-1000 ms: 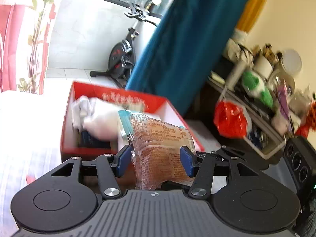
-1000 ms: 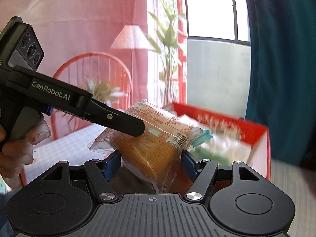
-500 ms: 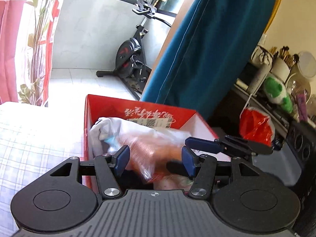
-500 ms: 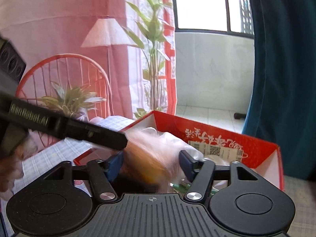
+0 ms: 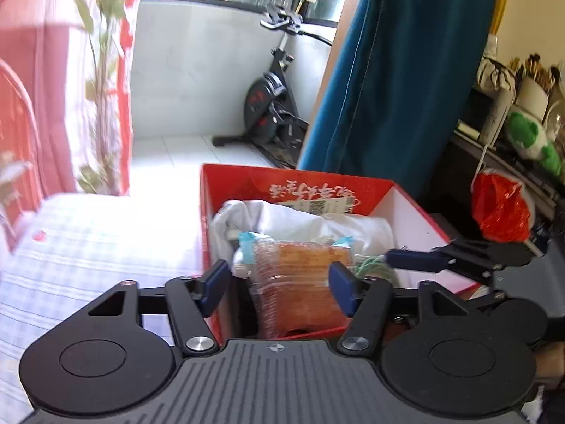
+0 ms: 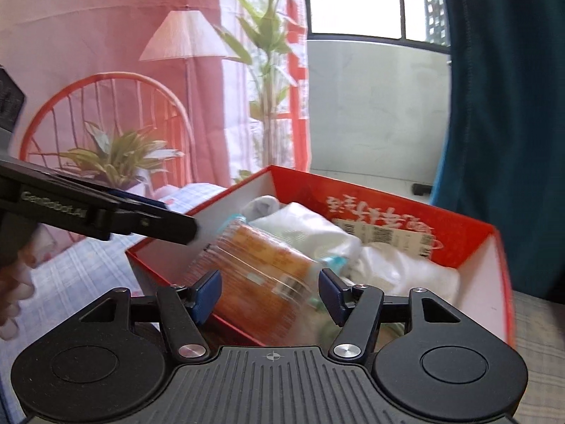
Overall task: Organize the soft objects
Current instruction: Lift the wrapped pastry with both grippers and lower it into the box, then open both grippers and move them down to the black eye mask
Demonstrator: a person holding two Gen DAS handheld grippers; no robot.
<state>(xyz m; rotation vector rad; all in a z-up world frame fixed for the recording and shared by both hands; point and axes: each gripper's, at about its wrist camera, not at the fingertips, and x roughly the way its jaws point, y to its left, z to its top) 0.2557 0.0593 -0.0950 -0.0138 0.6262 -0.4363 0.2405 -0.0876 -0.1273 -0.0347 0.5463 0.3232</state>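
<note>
Both tools opening — bread pkt (image 5: pixel 300 282) prob. released.

Orange snack packet (image 6: pixel 261 275) in clear wrap, tilted, inside red box (image 6: pixel 388 205), against white cloth (image 6: pixel 310 226)

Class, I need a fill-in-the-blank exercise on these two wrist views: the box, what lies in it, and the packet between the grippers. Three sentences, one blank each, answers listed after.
1. The cardboard box that holds the soft things is coloured ____.
2. The clear-wrapped orange packet sits over the ____ of that box.
3. Deeper in the box, behind the packet, lies bundled ____ cloth.

Missing words: red; inside; white
</note>
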